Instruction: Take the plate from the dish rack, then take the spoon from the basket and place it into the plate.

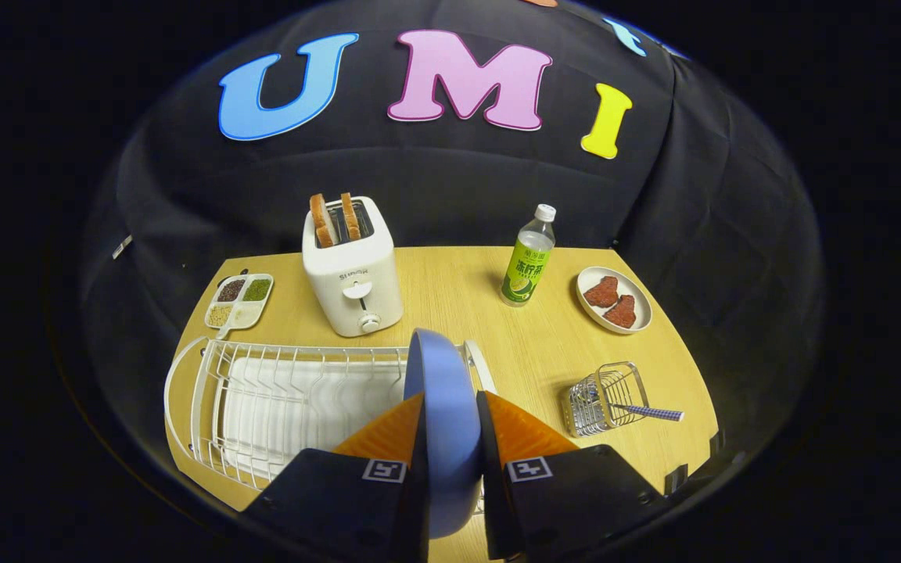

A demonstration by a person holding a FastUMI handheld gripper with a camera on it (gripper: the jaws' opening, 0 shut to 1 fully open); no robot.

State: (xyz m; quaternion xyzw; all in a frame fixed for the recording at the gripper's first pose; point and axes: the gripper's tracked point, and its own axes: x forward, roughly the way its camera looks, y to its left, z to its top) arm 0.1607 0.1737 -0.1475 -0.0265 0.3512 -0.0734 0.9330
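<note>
A blue plate [443,391] stands on edge between my two fingers, and my gripper [450,410] is shut on its rim. The plate is at the right end of the white wire dish rack [263,399], just above its wires; whether it still touches the rack I cannot tell. To the right of the fingers lies a small wire basket [603,399] on its side. A spoon with a blue checked handle [646,412] sticks out of the basket toward the right.
A white toaster [350,274] with two bread slices stands beyond the rack. A divided tray of grains [239,301] sits at the far left. A green-labelled bottle [529,258] and a plate with two brown patties [615,301] stand at the far right of the wooden table [450,297].
</note>
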